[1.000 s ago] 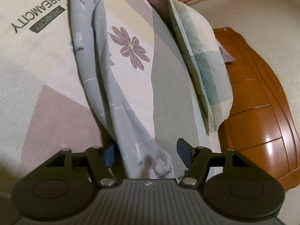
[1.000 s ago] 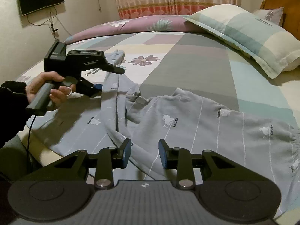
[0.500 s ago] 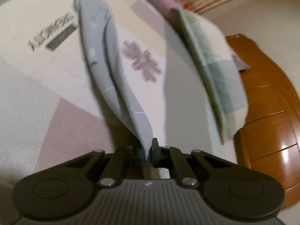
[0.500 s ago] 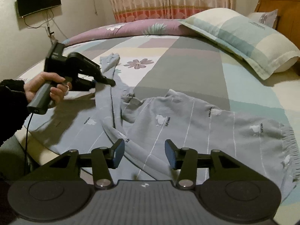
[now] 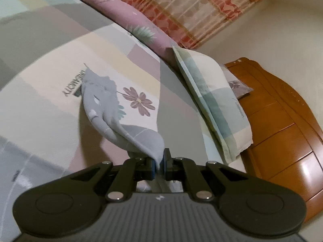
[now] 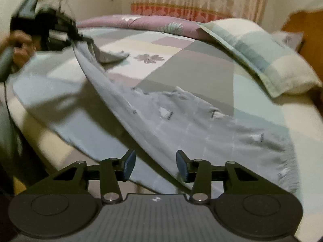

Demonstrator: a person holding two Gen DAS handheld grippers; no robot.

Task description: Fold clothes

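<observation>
A pale grey garment with white lines and small prints (image 6: 181, 121) lies spread on the patchwork bed sheet (image 6: 191, 70). My left gripper (image 5: 160, 166) is shut on one long strip of it, and that strip (image 5: 105, 100) hangs lifted and taut, its far end trailing on the sheet. In the right wrist view the left gripper (image 6: 80, 37) is up at the far left, held by a hand (image 6: 20, 46). My right gripper (image 6: 155, 164) hovers low over the near edge of the garment. Its jaws are closing, cloth passes between them, and the pads do not press on it.
A checked pillow (image 6: 262, 54) lies at the right of the bed against a wooden headboard (image 5: 282, 131). A rolled purple quilt (image 6: 141, 23) runs along the far side under a patterned curtain (image 5: 191, 6). The bed's edge drops off at the near left.
The left gripper closed on the grey strip and rose with it, pulling the cloth up and taut. The right gripper's jaws widened and it shifted a little over the garment's near edge.
</observation>
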